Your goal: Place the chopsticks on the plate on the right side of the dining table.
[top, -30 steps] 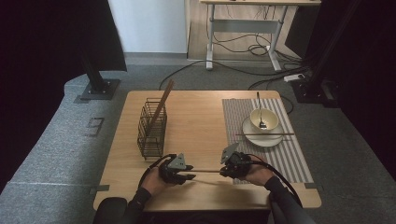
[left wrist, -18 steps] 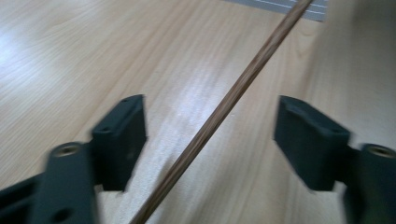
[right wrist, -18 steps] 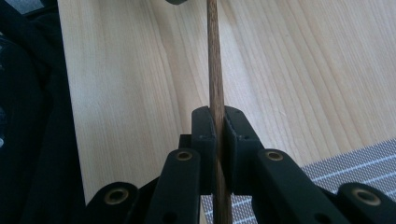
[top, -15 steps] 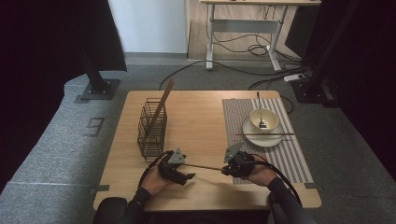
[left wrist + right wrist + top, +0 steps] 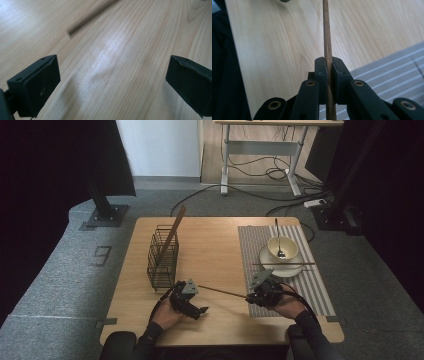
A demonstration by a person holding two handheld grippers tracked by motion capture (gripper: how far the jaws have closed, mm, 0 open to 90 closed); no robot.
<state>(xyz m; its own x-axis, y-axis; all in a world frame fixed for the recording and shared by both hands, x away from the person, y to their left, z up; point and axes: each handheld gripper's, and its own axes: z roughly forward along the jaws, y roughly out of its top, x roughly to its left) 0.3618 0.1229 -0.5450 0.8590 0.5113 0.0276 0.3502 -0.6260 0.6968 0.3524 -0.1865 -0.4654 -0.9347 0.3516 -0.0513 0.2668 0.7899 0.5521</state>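
Apparently midway, the right gripper (image 5: 329, 66) has its fingers clamped on a chopstick (image 5: 222, 292) over the worktop (image 5: 215, 245), left gripper (image 5: 112, 82) wide apart and empty, the basket (image 5: 162, 257) probably next.

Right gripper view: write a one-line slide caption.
Right gripper clamps a wooden chopstick above the table.
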